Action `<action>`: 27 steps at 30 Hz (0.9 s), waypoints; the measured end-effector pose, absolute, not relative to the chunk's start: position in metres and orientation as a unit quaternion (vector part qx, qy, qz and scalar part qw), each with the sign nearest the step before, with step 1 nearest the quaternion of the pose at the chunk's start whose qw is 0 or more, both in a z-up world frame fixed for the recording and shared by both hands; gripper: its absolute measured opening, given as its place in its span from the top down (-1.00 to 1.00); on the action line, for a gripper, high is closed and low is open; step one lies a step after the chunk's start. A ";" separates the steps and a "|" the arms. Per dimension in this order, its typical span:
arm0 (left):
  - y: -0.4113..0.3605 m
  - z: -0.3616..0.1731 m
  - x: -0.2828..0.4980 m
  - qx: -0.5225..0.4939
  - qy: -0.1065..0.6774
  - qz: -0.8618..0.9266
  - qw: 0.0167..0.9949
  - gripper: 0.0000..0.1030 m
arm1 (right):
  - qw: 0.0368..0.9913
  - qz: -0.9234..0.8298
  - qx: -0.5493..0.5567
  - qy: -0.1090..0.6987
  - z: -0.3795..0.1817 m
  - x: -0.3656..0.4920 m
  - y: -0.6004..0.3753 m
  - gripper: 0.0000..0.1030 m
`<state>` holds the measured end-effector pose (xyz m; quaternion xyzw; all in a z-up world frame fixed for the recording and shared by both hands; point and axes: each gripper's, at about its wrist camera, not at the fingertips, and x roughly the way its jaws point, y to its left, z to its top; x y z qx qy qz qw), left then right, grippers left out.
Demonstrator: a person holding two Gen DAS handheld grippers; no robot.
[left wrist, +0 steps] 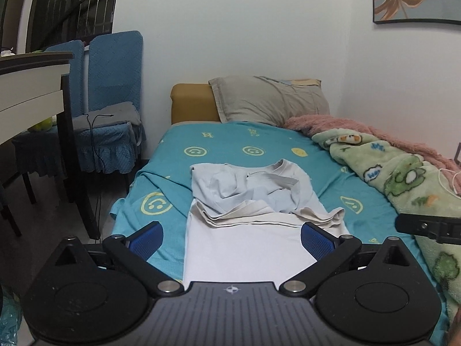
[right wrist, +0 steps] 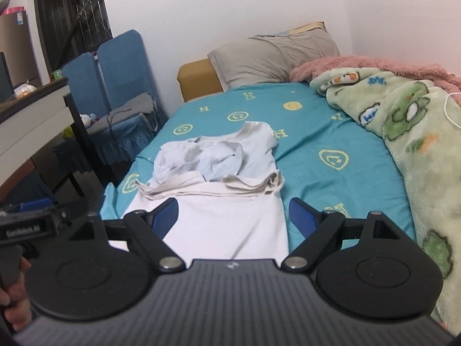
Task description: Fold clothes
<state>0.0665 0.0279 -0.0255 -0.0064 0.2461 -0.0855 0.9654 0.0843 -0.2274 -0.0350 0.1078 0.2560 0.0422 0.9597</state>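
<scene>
Left gripper [left wrist: 232, 238]: hovering above the near hem of the shirt [left wrist: 247, 248], its blue fingers [left wrist: 147, 240] spread wide and gripping nothing.
Right gripper [right wrist: 232, 216]: hanging just beside the left one, likewise splayed and empty; apparently both are poised to take the hem's two corners.
Shirt position: lying lengthwise down the middle of the teal bedsheet [left wrist: 230, 141], collar pointing toward the pillow [left wrist: 268, 101], likely spread there for a flat working surface.
Shirt look: pale white; sleeves and sides are bunching in a crumpled heap over the chest, while the lower half is lying smooth.
Green blanket [right wrist: 417, 132]: sitting pushed to the right edge, apart from the shirt.
</scene>
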 end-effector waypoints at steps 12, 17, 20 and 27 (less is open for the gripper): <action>0.024 -0.038 0.073 0.000 0.258 -0.078 0.963 -0.99 | 0.959 0.031 0.109 0.261 -0.039 0.091 -0.225 -0.66; 0.024 -0.045 0.081 -0.012 0.291 -0.086 0.953 -0.99 | 0.956 0.031 0.123 0.265 -0.039 0.092 -0.229 -0.66; 0.025 -0.053 0.086 -0.017 0.325 -0.091 0.941 -0.99 | 0.954 0.030 0.126 0.269 -0.040 0.092 -0.230 -0.66; 0.042 -0.080 0.102 -0.089 0.428 -0.098 0.894 -0.99 | 0.949 0.022 0.141 0.280 -0.042 0.094 -0.235 -0.66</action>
